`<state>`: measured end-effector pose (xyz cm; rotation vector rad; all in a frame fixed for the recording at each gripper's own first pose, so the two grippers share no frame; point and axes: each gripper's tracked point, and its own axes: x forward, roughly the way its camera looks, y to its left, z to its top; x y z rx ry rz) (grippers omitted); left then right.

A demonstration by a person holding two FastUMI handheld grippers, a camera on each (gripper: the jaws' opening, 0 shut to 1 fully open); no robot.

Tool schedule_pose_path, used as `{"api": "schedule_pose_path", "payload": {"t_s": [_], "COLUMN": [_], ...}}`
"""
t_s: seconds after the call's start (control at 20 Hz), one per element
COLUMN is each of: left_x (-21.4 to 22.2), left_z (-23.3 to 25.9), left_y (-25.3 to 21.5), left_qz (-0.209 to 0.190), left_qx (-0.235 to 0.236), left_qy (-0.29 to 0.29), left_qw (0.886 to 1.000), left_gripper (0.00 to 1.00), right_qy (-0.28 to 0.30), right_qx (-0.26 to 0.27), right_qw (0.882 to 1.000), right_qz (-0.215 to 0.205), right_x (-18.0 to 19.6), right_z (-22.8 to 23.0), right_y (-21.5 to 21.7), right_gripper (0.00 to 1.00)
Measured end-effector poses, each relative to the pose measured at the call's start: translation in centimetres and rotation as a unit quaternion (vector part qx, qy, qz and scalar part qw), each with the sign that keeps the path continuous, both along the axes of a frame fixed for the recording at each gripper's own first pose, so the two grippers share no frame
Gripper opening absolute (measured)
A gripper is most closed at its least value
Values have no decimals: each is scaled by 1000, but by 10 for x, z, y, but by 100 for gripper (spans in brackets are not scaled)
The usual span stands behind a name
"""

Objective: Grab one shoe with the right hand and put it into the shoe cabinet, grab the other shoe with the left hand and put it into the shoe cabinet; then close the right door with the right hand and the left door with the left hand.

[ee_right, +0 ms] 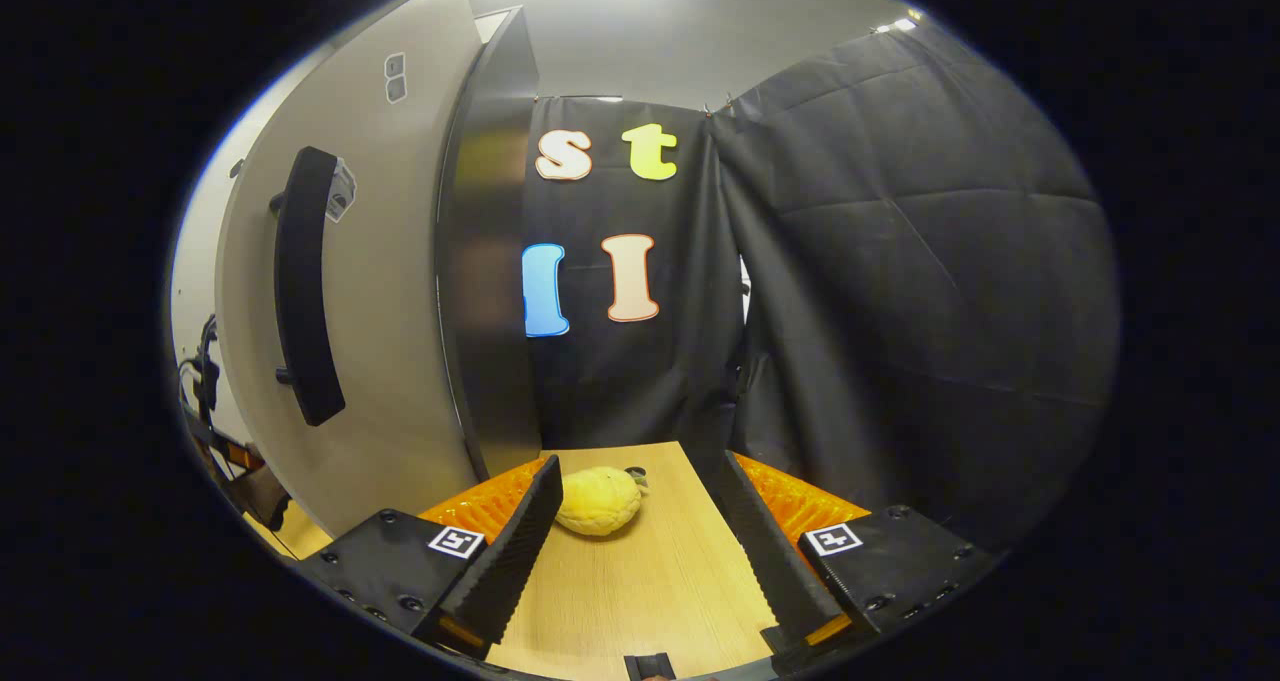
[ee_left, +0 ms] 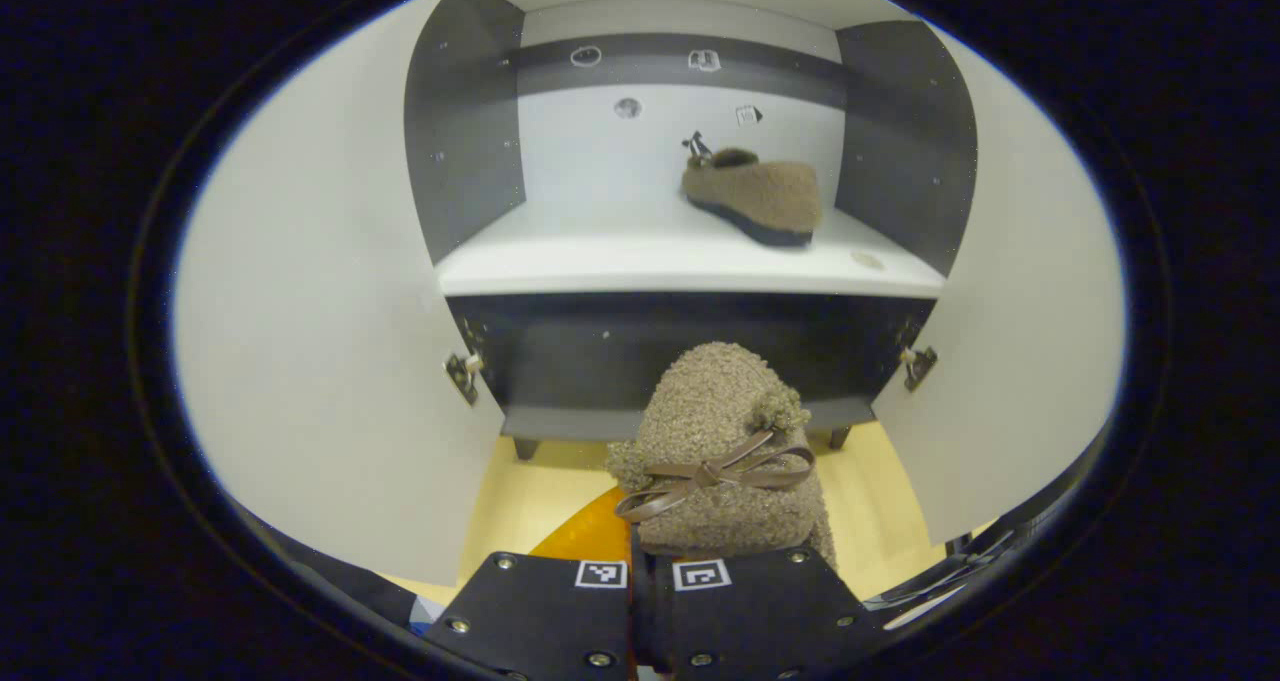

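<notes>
shoe cabinet (ee_left: 690,266): both doors stand open, the left door (ee_left: 320,361) and right door (ee_left: 1010,361) swung wide to either side of the opening. the upper shelf (ee_left: 600,251) holds one fuzzy brown shoe (ee_left: 755,193), lying toward the right side of the shelf near the back wall, sole down. the dark compartment below the shelf shows nothing in it that can be made out.

left gripper (ee_left: 650,586): in front of the cabinet, below shelf level, fingers together and clamped on the second shoe (ee_left: 720,451), a matching fuzzy brown one with a ribbon bow on top. this shoe is outside the cabinet, over the wooden floor.

right gripper (ee_right: 640,561): fingers spread apart, holding nothing, beside the cabinet's right door, whose outer face carries a dark handle (ee_right: 305,291). a small yellow object (ee_right: 598,501) lies on the floor beyond the fingers.
</notes>
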<state>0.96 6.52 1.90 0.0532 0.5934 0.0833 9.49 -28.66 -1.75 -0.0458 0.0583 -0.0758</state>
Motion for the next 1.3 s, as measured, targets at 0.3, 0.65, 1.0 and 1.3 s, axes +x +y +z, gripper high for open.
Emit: {"api": "schedule_pose_path", "payload": {"t_s": [0.3,0.65,1.0,1.3], "left_x": [21,65,160,175], "left_z": [47,106,83,63], "left_y": [22,65,65,63], "left_qz": [0,-4,-48,-57], "left_qx": [2,13,77,88], "left_qy": [-66,-77,-43,-17], "left_qw": [998,997,995,994], "left_gripper": [2,2,3,4], "right_qy": [-19,-21,-39,-32], "right_qx": [18,50,55,55], "right_qw": [999,993,981,974], "right_qz": [-24,-102,-184,-216], "right_x": [-4,-44,-91,-113], "right_z": [13,4,10,6], "right_y": [-8,-20,-34,-38], "right_gripper": [100,92,98,98]}}
